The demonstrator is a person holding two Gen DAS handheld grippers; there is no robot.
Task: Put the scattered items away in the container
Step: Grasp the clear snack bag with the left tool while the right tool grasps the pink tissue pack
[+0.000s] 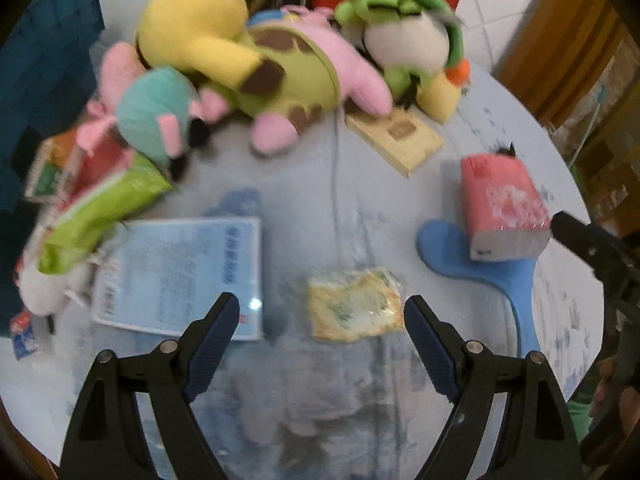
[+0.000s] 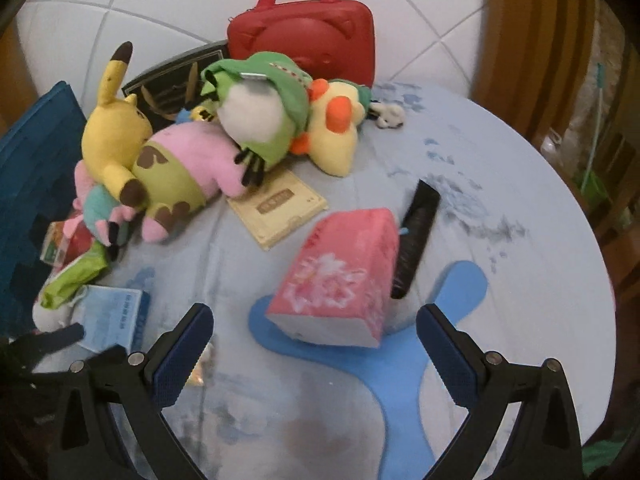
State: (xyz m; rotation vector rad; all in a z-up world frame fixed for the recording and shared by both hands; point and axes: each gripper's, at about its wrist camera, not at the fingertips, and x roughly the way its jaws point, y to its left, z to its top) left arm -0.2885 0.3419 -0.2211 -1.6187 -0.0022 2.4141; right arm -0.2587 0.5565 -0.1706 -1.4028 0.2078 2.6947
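Note:
My left gripper (image 1: 322, 312) is open and empty, low over the round table, with a small yellow-green packet (image 1: 354, 306) lying just ahead between its fingers. My right gripper (image 2: 314, 322) is open and empty, right in front of a pink tissue pack (image 2: 342, 276) that rests on a blue boomerang-shaped piece (image 2: 384, 364). The tissue pack also shows in the left wrist view (image 1: 502, 208). A blue crate (image 1: 44, 64) stands at the table's left edge; it also shows in the right wrist view (image 2: 32, 184).
A heap of plush toys (image 1: 280, 68) fills the back of the table, over a beige flat box (image 1: 400, 138). A red case (image 2: 304, 36) stands behind. A light blue booklet (image 1: 180, 276), a green bag (image 1: 100, 212) and a black comb (image 2: 414, 236) lie about.

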